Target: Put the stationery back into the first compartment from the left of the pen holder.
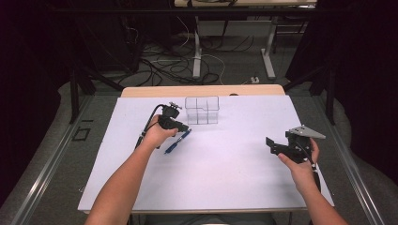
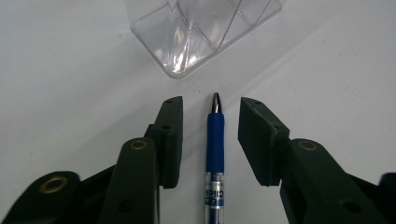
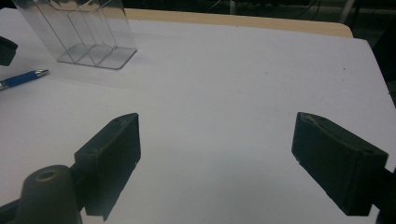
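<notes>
A blue pen (image 1: 177, 142) lies on the white table, slanting toward the clear plastic organiser (image 1: 202, 110). My left gripper (image 1: 183, 128) is lowered over the pen's front end. In the left gripper view the pen (image 2: 215, 140) runs between the two black jaws of that gripper (image 2: 211, 101), tip pointing at the organiser (image 2: 196, 32). There is a gap on each side, so the pads do not touch it. My right gripper (image 1: 273, 146) is held above the table's right side. Its jaws (image 3: 218, 119) stand wide apart with nothing between them.
The white table (image 1: 225, 173) has a wooden strip along its far edge. From the right gripper view the organiser (image 3: 79, 32) and the pen (image 3: 21, 78) lie far left. Table legs and cables are on the floor beyond.
</notes>
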The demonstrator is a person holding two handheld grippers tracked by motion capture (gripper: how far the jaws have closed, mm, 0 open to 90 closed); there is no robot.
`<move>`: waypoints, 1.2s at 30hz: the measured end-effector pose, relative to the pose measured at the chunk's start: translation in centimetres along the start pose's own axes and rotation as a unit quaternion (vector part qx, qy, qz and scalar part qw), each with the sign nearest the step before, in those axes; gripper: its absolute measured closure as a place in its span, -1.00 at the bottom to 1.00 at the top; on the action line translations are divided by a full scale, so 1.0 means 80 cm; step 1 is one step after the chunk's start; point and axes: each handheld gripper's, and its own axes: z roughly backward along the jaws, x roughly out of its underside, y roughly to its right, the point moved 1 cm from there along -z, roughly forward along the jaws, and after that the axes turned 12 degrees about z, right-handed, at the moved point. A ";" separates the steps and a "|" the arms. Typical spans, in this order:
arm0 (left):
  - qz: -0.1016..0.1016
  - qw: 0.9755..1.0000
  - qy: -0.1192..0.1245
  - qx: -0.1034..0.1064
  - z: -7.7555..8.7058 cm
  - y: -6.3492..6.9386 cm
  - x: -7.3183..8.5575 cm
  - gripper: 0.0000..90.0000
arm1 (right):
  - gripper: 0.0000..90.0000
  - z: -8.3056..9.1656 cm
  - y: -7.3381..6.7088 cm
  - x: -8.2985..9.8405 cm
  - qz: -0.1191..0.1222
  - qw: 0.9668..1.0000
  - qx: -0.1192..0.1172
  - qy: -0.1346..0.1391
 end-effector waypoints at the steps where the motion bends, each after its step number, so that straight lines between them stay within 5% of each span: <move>1: -0.002 1.000 -0.003 0.000 -0.001 -0.001 0.001 0.39 | -0.66 0.000 0.000 0.000 0.001 1.000 0.000 0.000; 36: -0.001 0.998 -0.062 -0.013 -0.024 0.003 0.012 0.68 | -0.66 -0.001 -0.001 0.001 -0.001 1.000 -0.002 -0.005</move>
